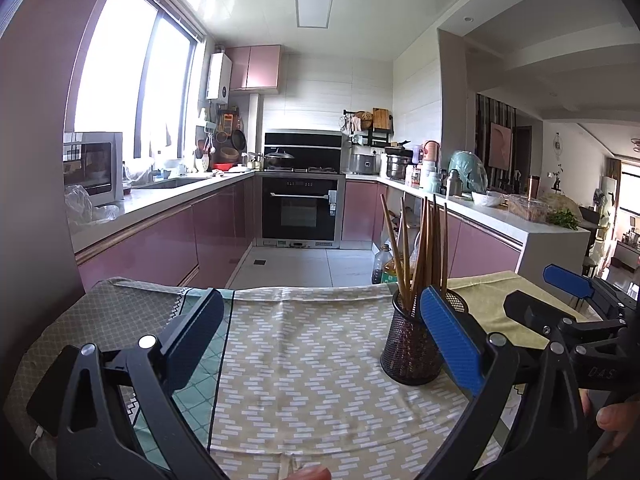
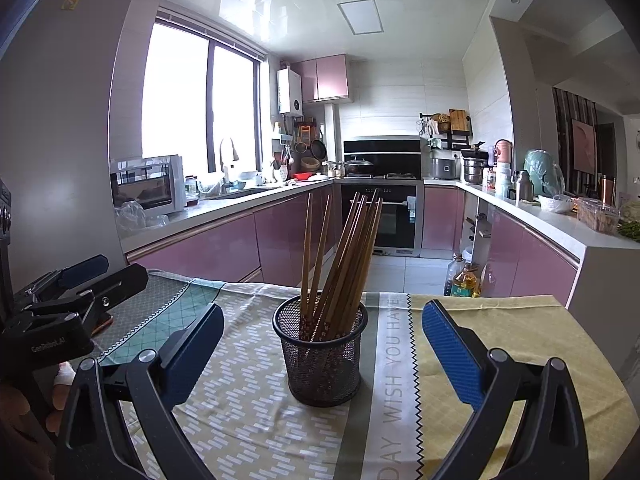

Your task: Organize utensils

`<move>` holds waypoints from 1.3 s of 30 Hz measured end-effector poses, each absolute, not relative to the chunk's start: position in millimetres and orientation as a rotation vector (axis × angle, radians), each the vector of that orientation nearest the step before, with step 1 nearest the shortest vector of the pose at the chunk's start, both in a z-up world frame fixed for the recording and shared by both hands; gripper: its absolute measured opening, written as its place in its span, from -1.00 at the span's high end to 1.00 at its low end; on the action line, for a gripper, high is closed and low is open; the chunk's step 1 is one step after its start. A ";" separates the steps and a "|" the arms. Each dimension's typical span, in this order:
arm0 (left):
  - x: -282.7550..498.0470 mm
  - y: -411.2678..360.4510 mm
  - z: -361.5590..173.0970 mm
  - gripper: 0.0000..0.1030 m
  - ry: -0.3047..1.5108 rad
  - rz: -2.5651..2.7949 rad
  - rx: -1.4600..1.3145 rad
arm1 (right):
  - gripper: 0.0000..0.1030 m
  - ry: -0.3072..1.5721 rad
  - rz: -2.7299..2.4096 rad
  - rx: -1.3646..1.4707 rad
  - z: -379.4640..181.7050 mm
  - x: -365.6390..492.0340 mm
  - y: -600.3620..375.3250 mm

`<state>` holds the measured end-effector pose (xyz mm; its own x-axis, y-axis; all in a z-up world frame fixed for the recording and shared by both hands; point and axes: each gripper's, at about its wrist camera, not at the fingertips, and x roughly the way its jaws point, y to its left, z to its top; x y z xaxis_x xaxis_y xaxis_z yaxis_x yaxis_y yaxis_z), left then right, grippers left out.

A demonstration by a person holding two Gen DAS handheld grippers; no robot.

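Note:
A black mesh cup (image 2: 323, 354) stands on the cloth-covered table (image 2: 256, 420) and holds several brown wooden chopsticks (image 2: 344, 248), upright and leaning right. My right gripper (image 2: 323, 318) is open and empty, its blue pads on either side of the cup, a little nearer than it. In the left wrist view the cup (image 1: 408, 344) and chopsticks (image 1: 424, 248) stand at the right, just behind the right pad. My left gripper (image 1: 322, 308) is open and empty over the cloth. Each gripper shows in the other's view: the right gripper (image 1: 568, 292), the left gripper (image 2: 76, 280).
The table's far edge (image 1: 304, 289) drops to the kitchen floor, where oil bottles (image 2: 464, 280) stand. Pink cabinets and counters run along both sides, with an oven (image 2: 394, 216) at the back.

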<state>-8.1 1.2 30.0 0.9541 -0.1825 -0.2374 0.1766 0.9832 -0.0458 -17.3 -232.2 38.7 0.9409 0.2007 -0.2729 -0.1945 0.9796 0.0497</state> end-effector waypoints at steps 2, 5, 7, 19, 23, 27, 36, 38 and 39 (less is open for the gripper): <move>-11.5 1.6 30.1 -0.89 0.237 -0.182 -0.026 | -0.87 0.277 0.201 0.020 39.3 -19.4 -231.6; -14.8 3.0 31.6 -0.89 0.230 -0.179 -0.028 | -0.87 0.272 0.198 0.019 40.0 -20.4 -230.5; -16.5 4.1 32.1 -0.89 0.224 -0.177 -0.029 | -0.87 0.266 0.198 0.019 40.9 -21.9 -230.1; -25.2 6.5 32.1 -0.89 0.213 -0.168 -0.026 | -0.87 0.252 0.203 0.011 43.8 -28.8 -226.3; -27.5 7.5 32.1 -0.89 0.209 -0.164 -0.025 | -0.87 0.246 0.204 0.008 45.8 -30.7 -225.6; -30.6 8.6 33.3 -0.89 0.201 -0.162 -0.027 | -0.87 0.249 0.208 0.004 45.9 -31.6 -224.5; -32.7 8.0 34.7 -0.89 0.197 -0.158 -0.024 | -0.87 0.244 0.208 0.008 45.4 -32.9 -224.0; -32.6 8.1 34.6 -0.89 0.197 -0.159 -0.024 | -0.87 0.246 0.208 0.005 45.5 -32.5 -223.9; -32.6 8.2 34.6 -0.89 0.198 -0.161 -0.024 | -0.87 0.246 0.207 0.005 45.4 -32.5 -223.8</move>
